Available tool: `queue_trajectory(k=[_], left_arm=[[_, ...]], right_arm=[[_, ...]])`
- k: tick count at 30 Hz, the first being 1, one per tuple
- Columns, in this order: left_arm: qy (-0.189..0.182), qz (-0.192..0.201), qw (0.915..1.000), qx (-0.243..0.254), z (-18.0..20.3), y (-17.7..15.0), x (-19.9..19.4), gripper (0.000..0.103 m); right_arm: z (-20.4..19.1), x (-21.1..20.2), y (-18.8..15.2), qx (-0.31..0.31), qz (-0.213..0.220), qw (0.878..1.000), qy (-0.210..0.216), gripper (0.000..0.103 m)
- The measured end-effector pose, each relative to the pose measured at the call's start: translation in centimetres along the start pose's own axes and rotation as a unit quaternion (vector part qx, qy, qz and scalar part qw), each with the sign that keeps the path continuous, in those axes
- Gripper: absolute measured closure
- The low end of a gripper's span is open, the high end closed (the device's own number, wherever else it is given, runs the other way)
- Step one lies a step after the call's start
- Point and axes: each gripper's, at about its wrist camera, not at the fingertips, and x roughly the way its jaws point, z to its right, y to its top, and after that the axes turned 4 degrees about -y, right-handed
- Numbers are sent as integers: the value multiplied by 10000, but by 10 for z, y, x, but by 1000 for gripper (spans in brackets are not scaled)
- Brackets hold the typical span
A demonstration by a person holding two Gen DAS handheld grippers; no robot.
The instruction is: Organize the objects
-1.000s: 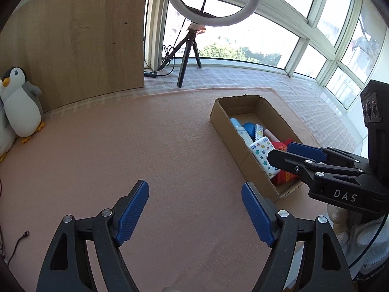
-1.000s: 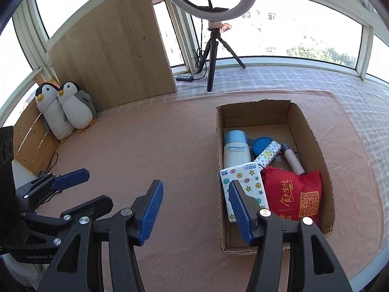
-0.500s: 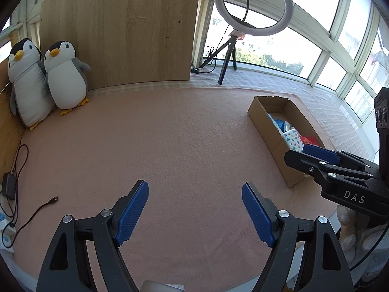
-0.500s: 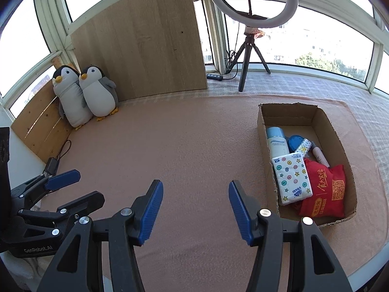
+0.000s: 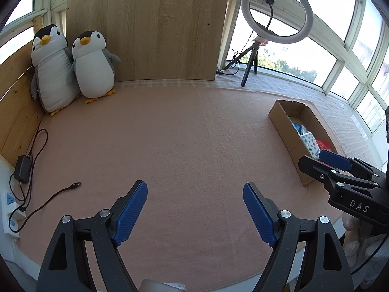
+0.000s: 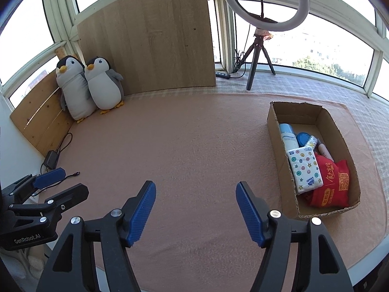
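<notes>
Where the pink mat (image 6: 189, 146) covers the table, it is the widest thing in view, with a wooden board (image 6: 148, 39) upright at its twelve o'clock edge. At three o'clock in the right wrist view lies the cardboard box (image 6: 276, 131), holding a red pouch (image 6: 333, 182), a star-patterned tissue pack (image 6: 304, 168), a white bottle (image 6: 288, 137) and a blue lid (image 6: 304, 138). Two plush penguins (image 6: 92, 87) lean together at ten o'clock. A ring light (image 6: 265, 2) stands at one o'clock. The left gripper (image 5: 194, 211) hangs over bare mat, jaws spread wide, gripping nothing. The right gripper (image 6: 195, 209) is likewise wide apart and empty. A black cable (image 5: 51, 199) lies at eight o'clock in the left wrist view.
</notes>
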Motion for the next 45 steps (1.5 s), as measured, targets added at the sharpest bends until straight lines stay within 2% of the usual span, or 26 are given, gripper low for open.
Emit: queue_trajectory(k=[8,45], left_arm=[[92,23,10000,13,-6,3,2,19],[151,-48,9999,56,0,10,19,18]], right_arm=[[-8,-1,-1,-34,91,9999,-129,32],[2,10,2,-20,14,9998,-178,32]])
